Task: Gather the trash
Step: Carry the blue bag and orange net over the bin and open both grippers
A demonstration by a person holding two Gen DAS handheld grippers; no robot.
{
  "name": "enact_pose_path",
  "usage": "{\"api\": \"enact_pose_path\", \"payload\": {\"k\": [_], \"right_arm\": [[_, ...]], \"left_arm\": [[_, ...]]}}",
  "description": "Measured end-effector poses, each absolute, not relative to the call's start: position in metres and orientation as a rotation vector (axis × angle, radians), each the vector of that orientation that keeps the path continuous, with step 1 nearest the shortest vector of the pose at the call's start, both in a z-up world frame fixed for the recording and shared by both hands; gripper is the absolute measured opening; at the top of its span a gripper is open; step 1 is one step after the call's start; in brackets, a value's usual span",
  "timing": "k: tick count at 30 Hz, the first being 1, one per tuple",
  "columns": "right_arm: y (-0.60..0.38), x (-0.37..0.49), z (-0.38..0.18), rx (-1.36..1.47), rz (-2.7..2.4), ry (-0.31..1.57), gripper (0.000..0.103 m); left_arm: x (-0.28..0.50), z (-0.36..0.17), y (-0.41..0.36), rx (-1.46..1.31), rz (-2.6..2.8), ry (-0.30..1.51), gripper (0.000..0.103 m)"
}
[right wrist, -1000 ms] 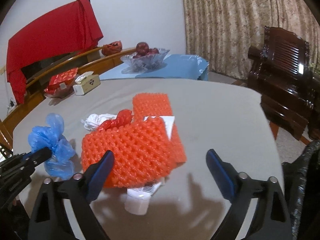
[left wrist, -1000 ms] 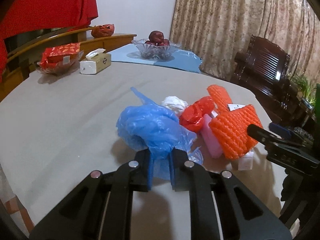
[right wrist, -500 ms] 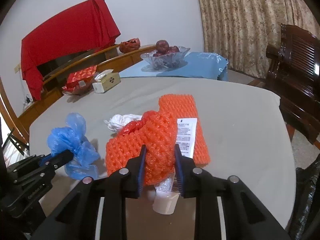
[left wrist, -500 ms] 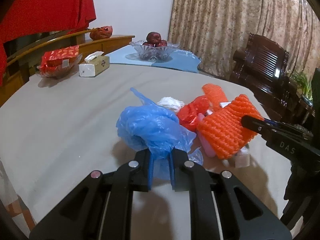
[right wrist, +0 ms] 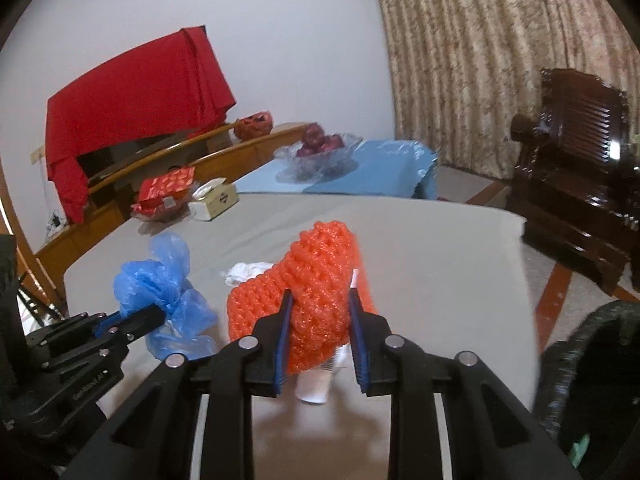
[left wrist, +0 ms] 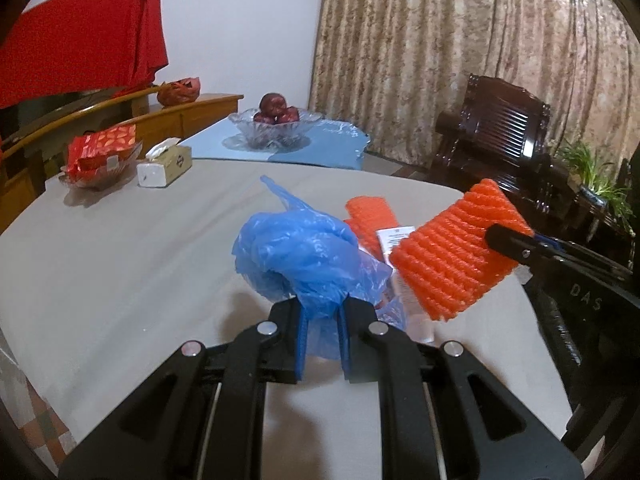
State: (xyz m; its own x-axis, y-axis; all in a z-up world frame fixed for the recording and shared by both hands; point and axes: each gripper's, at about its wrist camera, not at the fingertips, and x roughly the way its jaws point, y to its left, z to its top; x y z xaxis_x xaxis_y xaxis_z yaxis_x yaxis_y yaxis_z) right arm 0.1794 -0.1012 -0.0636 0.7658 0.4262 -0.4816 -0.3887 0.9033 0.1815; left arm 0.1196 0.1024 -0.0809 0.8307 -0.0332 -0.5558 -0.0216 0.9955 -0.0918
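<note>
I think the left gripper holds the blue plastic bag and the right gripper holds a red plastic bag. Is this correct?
Not quite. The right gripper is shut on the orange foam net, not a red plastic bag; the right wrist view shows it. The left gripper does hold the blue plastic bag.

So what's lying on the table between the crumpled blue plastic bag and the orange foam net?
A crumpled white tissue wad lies between the blue plastic bag and the orange foam net, seen from the right wrist.

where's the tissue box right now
The tissue box sits at the table's far left edge in both wrist views, beside the red packet in a glass dish and left of the fruit bowl.
</note>
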Motion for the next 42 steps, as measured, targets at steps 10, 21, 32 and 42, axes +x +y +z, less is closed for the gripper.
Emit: {"api": "enact_pose_path", "payload": {"k": [10,21,32,42], "right_arm": [[-0.156,0.141,-0.031,0.092,0.343,0.462,0.026],[-0.231,0.11,-0.028,0.127,0.191,0.447,0.026],[-0.312,0.085,-0.029,0.13,0.031,0.445,0.026],[-0.375,0.063,-0.054,0.143,-0.112,0.491,0.026]], "left_arm": [[0.105,-0.057,0.053,-0.068,-0.115,0.551,0.012],[0.099,-0.046,-0.025,-0.026,-0.281,0.532,0.012],[0.099,-0.049,-0.115,0.015,-0.461,0.527,0.012],[0.108,-0.07,-0.184,0.037,-0.587,0.561,0.012]]}}
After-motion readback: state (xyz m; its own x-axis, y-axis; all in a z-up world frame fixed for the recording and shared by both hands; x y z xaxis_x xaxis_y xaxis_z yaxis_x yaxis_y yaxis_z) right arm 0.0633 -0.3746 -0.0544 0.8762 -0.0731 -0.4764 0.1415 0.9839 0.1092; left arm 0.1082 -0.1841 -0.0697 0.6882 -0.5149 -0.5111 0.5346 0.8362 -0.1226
